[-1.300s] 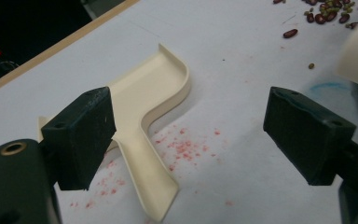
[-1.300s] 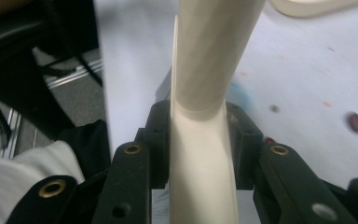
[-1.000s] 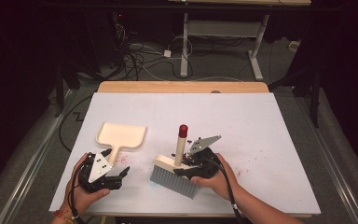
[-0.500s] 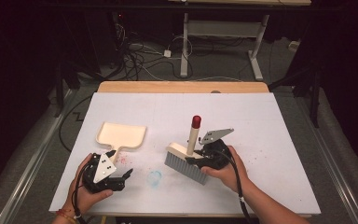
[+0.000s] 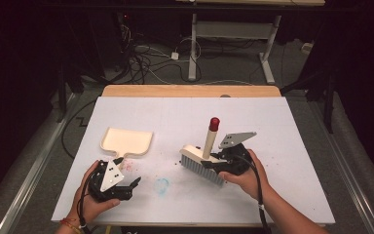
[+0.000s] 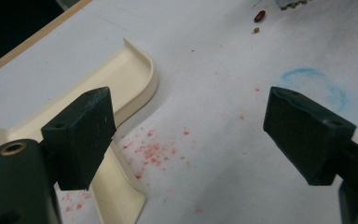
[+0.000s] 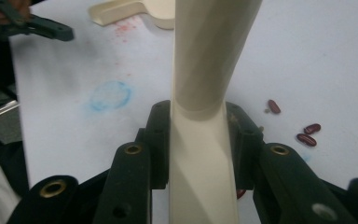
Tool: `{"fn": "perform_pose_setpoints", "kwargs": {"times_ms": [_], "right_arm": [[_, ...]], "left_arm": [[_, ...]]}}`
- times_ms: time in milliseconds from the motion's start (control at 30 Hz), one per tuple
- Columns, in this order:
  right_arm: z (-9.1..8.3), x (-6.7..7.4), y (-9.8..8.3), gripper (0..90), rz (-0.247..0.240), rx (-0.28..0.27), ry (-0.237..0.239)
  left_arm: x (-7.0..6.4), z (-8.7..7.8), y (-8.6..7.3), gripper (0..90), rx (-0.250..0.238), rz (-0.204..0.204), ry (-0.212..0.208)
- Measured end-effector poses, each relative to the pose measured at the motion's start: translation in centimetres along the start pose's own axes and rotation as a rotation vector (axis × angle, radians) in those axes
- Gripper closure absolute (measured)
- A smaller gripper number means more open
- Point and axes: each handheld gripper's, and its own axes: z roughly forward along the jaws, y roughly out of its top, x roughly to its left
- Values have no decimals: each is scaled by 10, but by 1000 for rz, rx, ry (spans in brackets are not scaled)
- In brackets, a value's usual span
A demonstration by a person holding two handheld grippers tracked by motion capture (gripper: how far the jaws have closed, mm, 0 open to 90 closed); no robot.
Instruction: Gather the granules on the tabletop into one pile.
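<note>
Sweeping job, early stage by my reading. Right gripper [image 5: 213, 163] has its jaws clamped on the cream handle of the brush [image 5: 205, 157]; the right gripper view shows both pads pressed against the handle's sides. In the high view the brush sits right of centre on the table [image 5: 292, 195], handle with its red tip leaning up and away, bristles low over the white surface; whether they touch it I cannot tell.

Left gripper [image 5: 132, 185] rests near the front left, jaws wide apart with nothing between them. The dustpan [image 5: 126, 141] lies flat just beyond it, handle pointing toward the person, not gripped. In the left gripper view the pan's handle [image 6: 121, 191] lies beside one jaw, red crumbs [image 6: 151, 151] scattered next to it.

Done: brush in hand. Left: the beans [image 7: 310, 133] lie loose on the table just beside the brush in the right gripper view, none in the pan; pan not yet picked up or braced; crumbs unswept. A faint blue ring [image 5: 161, 185] marks the surface between the two grippers.

Room: wide bare surface between brush and pan, nothing blocking a sweep leftward. Both hands work close to the front edge, so a stroke pulled toward the person risks pushing beans off. Far and right margins are well apart from the work.
</note>
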Motion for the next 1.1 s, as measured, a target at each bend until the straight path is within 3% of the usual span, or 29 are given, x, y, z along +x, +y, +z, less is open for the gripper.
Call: {"fn": "perform_pose_setpoints", "kwargs": {"times_ms": [100,167,267,300,333,500,600,633,700,733,767,900,1100], "right_arm": [[-14,6,-1,680,-43,-15,9],[-30,10,-6,680,-114,-18,41],[-38,11,-10,680,-158,-5,57],[-44,10,-17,680,-204,19,81],[-45,9,-21,680,-217,37,95],[-42,1,-37,680,-319,115,154],[-39,-4,-38,680,-337,107,176],[-35,-8,-35,680,-369,103,184],[-33,-10,-34,680,-381,102,169],[-29,-18,-31,680,-423,88,156],[-29,-18,-31,680,-423,88,156],[-17,-39,-24,679,-424,54,188],[-9,-52,-19,678,-392,39,210]], "left_arm": [[0,0,0,161,1,1,1],[0,-1,0,162,2,-1,4],[0,-1,0,161,3,1,4],[-1,0,0,162,4,3,3],[-1,0,0,161,5,5,1],[-1,3,1,161,15,17,-8],[-2,5,3,161,15,20,-13],[-2,5,4,161,17,22,-14],[-3,7,4,161,22,30,-18],[-4,8,5,161,26,36,-20],[-4,9,6,161,26,38,-20],[-6,11,8,161,25,48,-27],[-9,13,8,161,32,51,-39]]}}
